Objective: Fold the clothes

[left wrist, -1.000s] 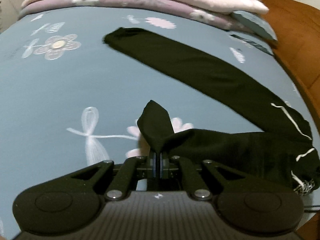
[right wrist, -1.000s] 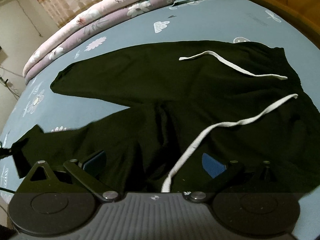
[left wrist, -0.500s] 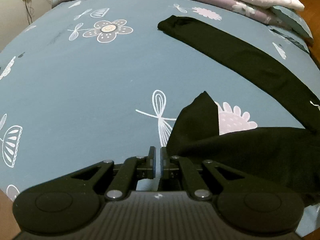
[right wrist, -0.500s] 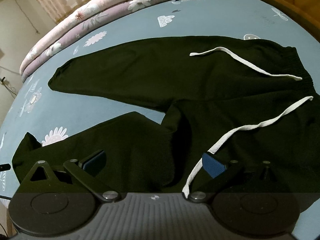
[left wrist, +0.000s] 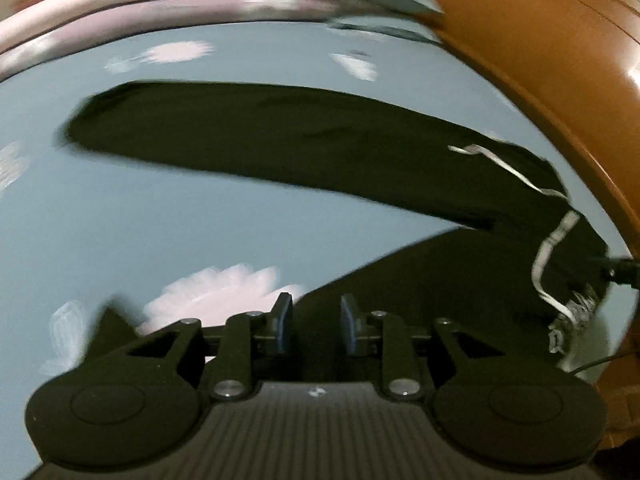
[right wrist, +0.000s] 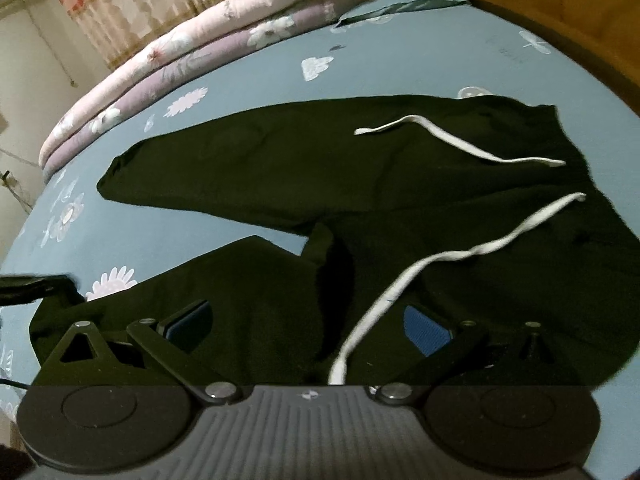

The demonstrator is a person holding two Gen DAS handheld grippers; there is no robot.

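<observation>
Trousers (right wrist: 360, 208), black with a white drawstring (right wrist: 420, 272), lie spread on the blue flowered bed (left wrist: 120, 208), legs splayed apart. At the near leg's cuff the left gripper (left wrist: 316, 322) is opening its fingers, with no cloth pinched between them. Over the crotch, the right gripper (right wrist: 308, 324) hangs with fingers wide apart, empty. Spreading looks finished; next comes regripping one leg to lay it over the other.

left gripper (left wrist: 316, 322) jaws opening, right gripper (right wrist: 308, 320) spread wide

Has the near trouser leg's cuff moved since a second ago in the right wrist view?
Yes. The cuff has gone left and down, past the pink flower print on the bed sheet.
</observation>
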